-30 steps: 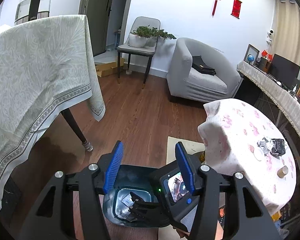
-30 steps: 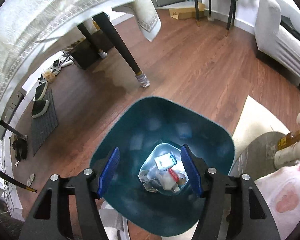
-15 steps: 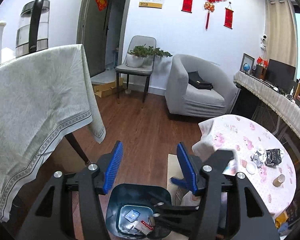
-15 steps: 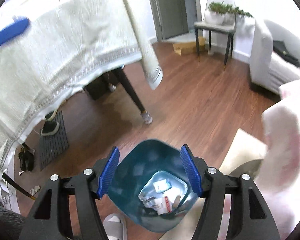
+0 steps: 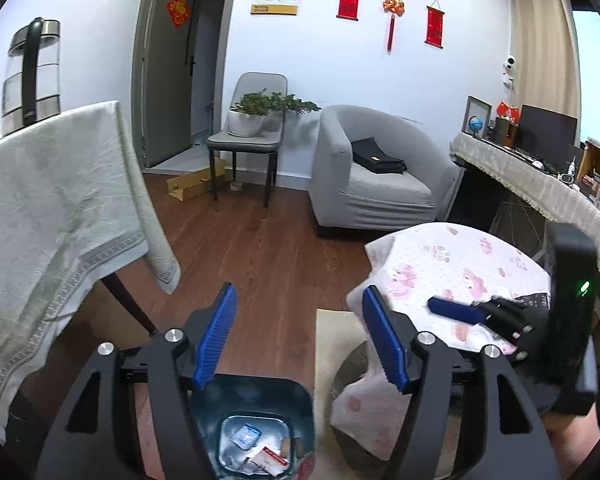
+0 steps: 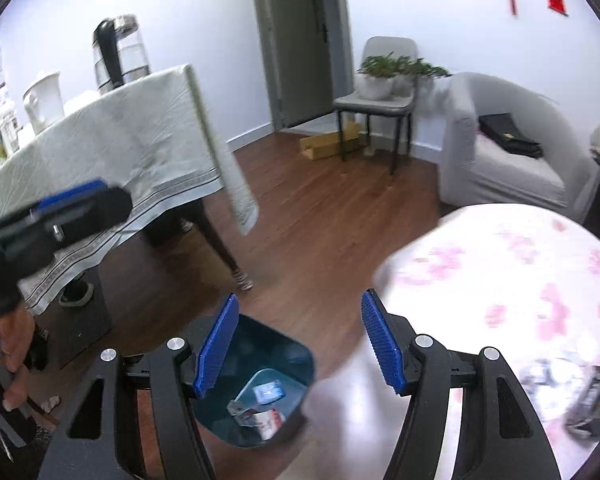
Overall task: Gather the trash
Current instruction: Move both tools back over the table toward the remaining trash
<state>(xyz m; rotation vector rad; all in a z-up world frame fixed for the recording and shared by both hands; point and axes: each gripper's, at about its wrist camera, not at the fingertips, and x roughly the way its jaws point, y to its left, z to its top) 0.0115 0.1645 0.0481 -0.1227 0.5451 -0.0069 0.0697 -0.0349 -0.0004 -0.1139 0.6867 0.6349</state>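
A dark teal trash bin (image 5: 256,412) stands on the wood floor below me with several wrappers and papers (image 5: 260,452) inside; it also shows in the right wrist view (image 6: 268,376). My left gripper (image 5: 300,340) is open and empty above the bin. My right gripper (image 6: 298,344) is open and empty, raised between the bin and the round table with the pink-patterned cloth (image 6: 500,280). Blurred dark trash (image 6: 592,404) lies on that table at the lower right. In the left wrist view the right gripper (image 5: 460,312) hangs over the round table (image 5: 460,264).
A table with a pale green cloth (image 5: 40,208) stands at the left with a kettle (image 5: 32,76) on it. A grey armchair (image 5: 376,176), a chair with a plant (image 5: 252,132) and a cardboard box (image 5: 196,184) stand further back. A beige mat (image 5: 336,344) lies by the bin.
Both grippers have risen away from the bin and tilted up toward the room. The right gripper has swung right, over the round table. Both stay open.
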